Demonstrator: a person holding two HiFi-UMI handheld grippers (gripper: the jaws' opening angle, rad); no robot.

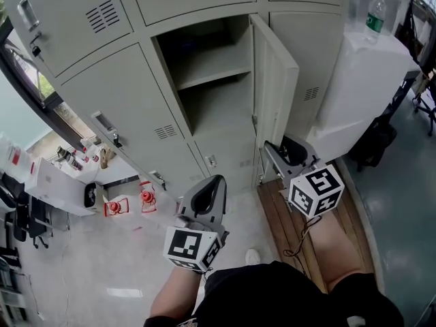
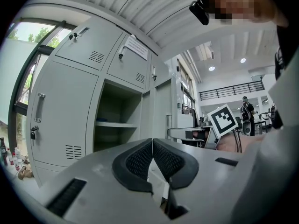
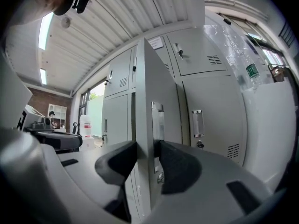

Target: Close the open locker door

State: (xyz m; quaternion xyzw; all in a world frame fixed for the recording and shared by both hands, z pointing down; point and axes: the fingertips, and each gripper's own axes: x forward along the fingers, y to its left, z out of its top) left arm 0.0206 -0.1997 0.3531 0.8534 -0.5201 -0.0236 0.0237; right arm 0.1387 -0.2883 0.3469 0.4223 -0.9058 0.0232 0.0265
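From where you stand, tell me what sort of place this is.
Probably a locker corner in an office or lab: a bank of grey metal lockers, one door open, a window beside them, office chairs nearby.

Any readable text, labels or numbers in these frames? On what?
Nothing here can be read.
Notice on an upper locker: print too small to read.
Bottle label: green, blurred.
Marker cube: black and white squares only, no letters.
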